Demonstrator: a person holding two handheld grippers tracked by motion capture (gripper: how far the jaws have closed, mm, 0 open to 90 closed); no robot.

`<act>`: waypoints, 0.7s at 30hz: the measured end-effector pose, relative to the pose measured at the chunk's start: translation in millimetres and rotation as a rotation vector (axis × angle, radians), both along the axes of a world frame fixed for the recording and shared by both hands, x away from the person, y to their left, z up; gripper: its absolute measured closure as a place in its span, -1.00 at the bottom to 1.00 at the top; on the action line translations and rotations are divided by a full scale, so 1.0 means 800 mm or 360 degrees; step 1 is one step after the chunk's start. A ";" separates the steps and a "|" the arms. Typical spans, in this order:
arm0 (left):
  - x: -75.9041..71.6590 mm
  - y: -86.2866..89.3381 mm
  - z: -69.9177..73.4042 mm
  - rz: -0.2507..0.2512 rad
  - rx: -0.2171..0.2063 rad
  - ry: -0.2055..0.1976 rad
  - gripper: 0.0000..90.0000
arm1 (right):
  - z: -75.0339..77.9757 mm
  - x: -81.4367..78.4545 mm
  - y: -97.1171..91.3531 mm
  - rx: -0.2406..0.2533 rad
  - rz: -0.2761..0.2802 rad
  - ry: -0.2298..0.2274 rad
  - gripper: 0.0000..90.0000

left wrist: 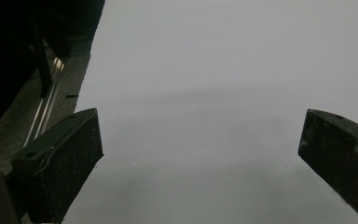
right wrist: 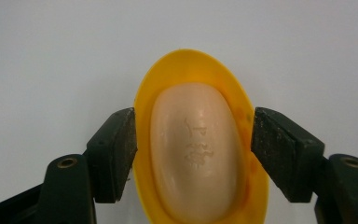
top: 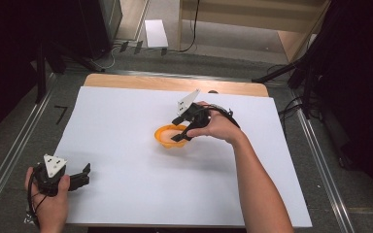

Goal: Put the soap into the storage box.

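1. Right gripper clamped across oval orange plastic soap dish at mid white table sheet
2. Pale bar of soap loose inside (could slide out if tilted)
3. Left gripper released, idle near sheet's corner

I see wide bare white sheet on the bench all around the orange dish, so a claw could come in from the left, front or far side. My right claw and its forearm take up the dish's right side. My left claw sits at the near left corner, well apart, with bare sheet ahead of it.
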State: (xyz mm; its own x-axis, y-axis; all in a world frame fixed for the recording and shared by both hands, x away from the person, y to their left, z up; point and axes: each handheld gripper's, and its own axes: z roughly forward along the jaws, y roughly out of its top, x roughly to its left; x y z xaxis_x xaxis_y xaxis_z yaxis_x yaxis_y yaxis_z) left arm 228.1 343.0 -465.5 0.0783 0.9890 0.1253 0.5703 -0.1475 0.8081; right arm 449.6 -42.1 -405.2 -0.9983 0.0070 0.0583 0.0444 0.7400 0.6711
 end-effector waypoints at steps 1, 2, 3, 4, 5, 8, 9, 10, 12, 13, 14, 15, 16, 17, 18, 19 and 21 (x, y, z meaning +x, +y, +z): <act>0.000 0.000 0.000 0.0002 0.0002 0.0002 -1.00 | 0.001 0.000 -0.004 0.0016 -0.0013 0.0010 -0.28; 0.000 0.000 0.000 0.0000 0.0001 0.0002 -1.00 | 0.001 0.000 -0.004 0.0016 -0.0013 0.0010 -0.28; 0.000 0.000 0.000 0.0000 0.0003 0.0002 -1.00 | 0.001 0.000 -0.006 0.0025 -0.0020 0.0009 -0.29; 0.000 0.000 0.000 -0.0001 0.0006 0.0001 -1.00 | 0.002 -0.001 -0.009 0.0038 -0.0031 0.0017 -0.29; 0.000 0.000 0.000 -0.0002 0.0005 0.0002 -1.00 | 0.002 -0.001 -0.011 0.0047 -0.0034 0.0022 -0.29; 0.000 -0.001 0.000 -0.0001 0.0006 0.0004 -1.00 | 0.002 -0.003 -0.019 0.0055 -0.0053 0.0021 -0.30; 0.000 0.000 0.000 0.0000 0.0006 0.0002 -1.00 | 0.002 -0.003 -0.023 0.0065 -0.0066 0.0023 -0.30; 0.000 0.000 0.000 0.0003 0.0006 0.0003 -1.00 | 0.002 -0.003 -0.026 0.0065 -0.0077 0.0027 -0.30; 0.000 0.000 0.000 0.0003 0.0008 0.0004 -1.00 | 0.001 -0.003 -0.031 0.0080 -0.0089 0.0022 -0.31; 0.000 -0.001 0.000 0.0002 0.0010 0.0008 -1.00 | 0.000 -0.004 -0.040 0.0095 -0.0126 0.0018 -0.33; 0.000 -0.001 0.000 0.0002 0.0010 0.0008 -1.00 | 0.000 -0.004 -0.040 0.0095 -0.0126 0.0018 -0.33; 0.001 -0.001 0.000 0.0002 0.0012 0.0012 -1.00 | 0.000 -0.005 -0.049 0.0107 -0.0161 0.0014 -0.33; 0.001 -0.001 0.000 0.0002 0.0012 0.0012 -1.00 | 0.000 -0.005 -0.049 0.0107 -0.0161 0.0014 -0.33; 0.001 -0.001 0.000 0.0002 0.0013 0.0012 -1.00 | -0.002 -0.007 -0.060 0.0129 -0.0192 0.0025 -0.33; 0.001 -0.001 0.000 0.0003 0.0014 0.0013 -1.00 | -0.002 -0.007 -0.060 0.0129 -0.0192 0.0025 -0.33; 0.001 -0.001 0.000 0.0003 0.0014 0.0015 -1.00 | -0.003 -0.008 -0.065 0.0130 -0.0212 0.0032 -0.35; 0.001 -0.001 0.000 0.0002 0.0016 0.0016 -1.00 | -0.005 -0.010 -0.080 0.0136 -0.0274 0.0037 -0.38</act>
State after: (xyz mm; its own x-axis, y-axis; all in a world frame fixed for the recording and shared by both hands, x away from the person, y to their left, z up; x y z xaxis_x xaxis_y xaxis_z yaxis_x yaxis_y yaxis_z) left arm 228.6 342.4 -465.6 0.0782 0.9878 0.1345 0.5786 -0.1549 0.8008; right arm 441.4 -105.9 -409.5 -0.9811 0.1714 0.0893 0.1817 0.6604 0.7286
